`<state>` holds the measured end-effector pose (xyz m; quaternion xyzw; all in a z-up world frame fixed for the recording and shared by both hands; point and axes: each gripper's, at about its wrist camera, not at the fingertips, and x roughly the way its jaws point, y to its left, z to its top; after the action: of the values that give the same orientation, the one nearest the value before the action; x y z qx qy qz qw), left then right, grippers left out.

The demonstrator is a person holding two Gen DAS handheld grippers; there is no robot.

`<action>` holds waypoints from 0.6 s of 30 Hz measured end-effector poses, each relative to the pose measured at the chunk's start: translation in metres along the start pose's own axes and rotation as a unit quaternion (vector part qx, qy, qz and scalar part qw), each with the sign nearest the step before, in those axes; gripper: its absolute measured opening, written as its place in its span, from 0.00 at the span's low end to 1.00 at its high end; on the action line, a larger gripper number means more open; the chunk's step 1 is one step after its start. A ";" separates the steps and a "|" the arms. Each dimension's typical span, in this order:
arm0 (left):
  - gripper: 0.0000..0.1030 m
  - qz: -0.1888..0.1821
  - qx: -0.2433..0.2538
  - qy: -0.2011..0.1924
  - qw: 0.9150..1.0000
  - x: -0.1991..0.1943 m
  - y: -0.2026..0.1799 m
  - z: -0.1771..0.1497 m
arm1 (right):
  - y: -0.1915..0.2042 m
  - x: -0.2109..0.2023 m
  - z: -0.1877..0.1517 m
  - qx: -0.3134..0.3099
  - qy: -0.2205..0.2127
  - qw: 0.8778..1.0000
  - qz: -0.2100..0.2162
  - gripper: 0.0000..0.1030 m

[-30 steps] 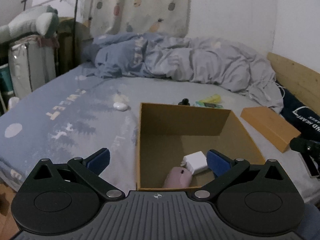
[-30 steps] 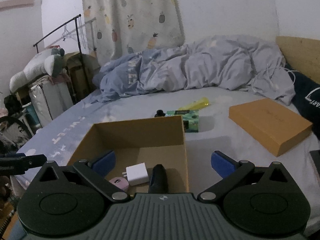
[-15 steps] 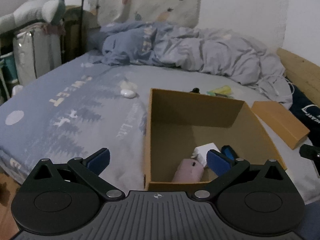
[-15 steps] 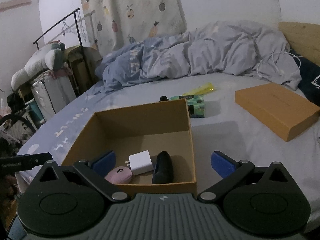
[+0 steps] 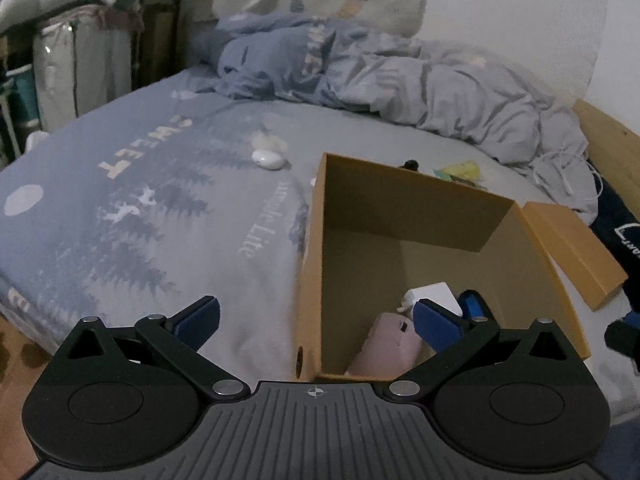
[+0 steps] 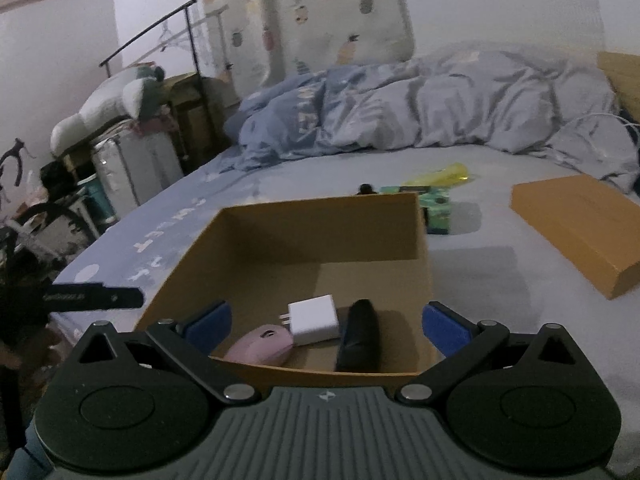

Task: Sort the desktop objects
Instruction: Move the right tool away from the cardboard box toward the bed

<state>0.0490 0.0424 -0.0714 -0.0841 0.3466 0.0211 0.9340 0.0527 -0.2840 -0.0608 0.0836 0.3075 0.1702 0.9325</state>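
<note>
**Both tools wide over the open box on the bed**

The left tool [image 5: 316, 320] hangs with its blue-padded fingers spread wide and nothing between them, above the near left corner of an open cardboard box [image 5: 360, 184] that sits on the bed [image 5: 160, 200]. The right tool [image 6: 326, 322] is likewise spread wide and holds nothing, poised at the near edge of the same box [image 6: 320, 208].

Inside the box, at its near end, three things lie side by side: a pink mouse [image 6: 260, 346] on the left, a white charger [image 6: 314, 318] in the middle with its prongs pointing left, and a black oblong object [image 6: 358, 334] on the right. The charger touches the mouse and lies just beside the black object. The left wrist view shows the pink mouse [image 5: 390, 338] and the white charger [image 5: 434, 294] partly behind the right finger.

Outside the box, a white mouse-like object [image 5: 267, 158] lies on the sheet to the far left. Beyond the far wall sit a small black item [image 6: 366, 189], a green packet [image 6: 434, 208] and a yellow item [image 6: 444, 174]. The box lid [image 6: 576, 224] rests on the bed well apart to the right. A crumpled grey-blue duvet [image 6: 400, 108] is heaped along the far side.
</note>
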 end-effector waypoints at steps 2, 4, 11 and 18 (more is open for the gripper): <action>1.00 -0.004 -0.001 0.005 1.000 0.003 0.000 0.005 | 0.005 0.004 0.002 -0.008 0.004 1.000 0.006 1.00; 1.00 -0.010 0.000 0.006 1.000 0.005 0.000 0.011 | 0.009 0.007 0.005 -0.011 0.005 1.000 0.010 1.00; 1.00 -0.014 0.003 -0.001 1.000 0.011 0.006 0.040 | 0.013 0.018 0.032 -0.004 0.003 1.000 0.029 1.00; 1.00 0.011 -0.005 -0.012 1.000 0.013 0.013 0.072 | 0.028 0.035 0.077 -0.033 -0.001 0.997 0.064 1.00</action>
<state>0.1038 0.0677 -0.0278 -0.0845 0.3358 0.0341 0.9375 0.1180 -0.2493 -0.0117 0.0724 0.2945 0.2394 0.9223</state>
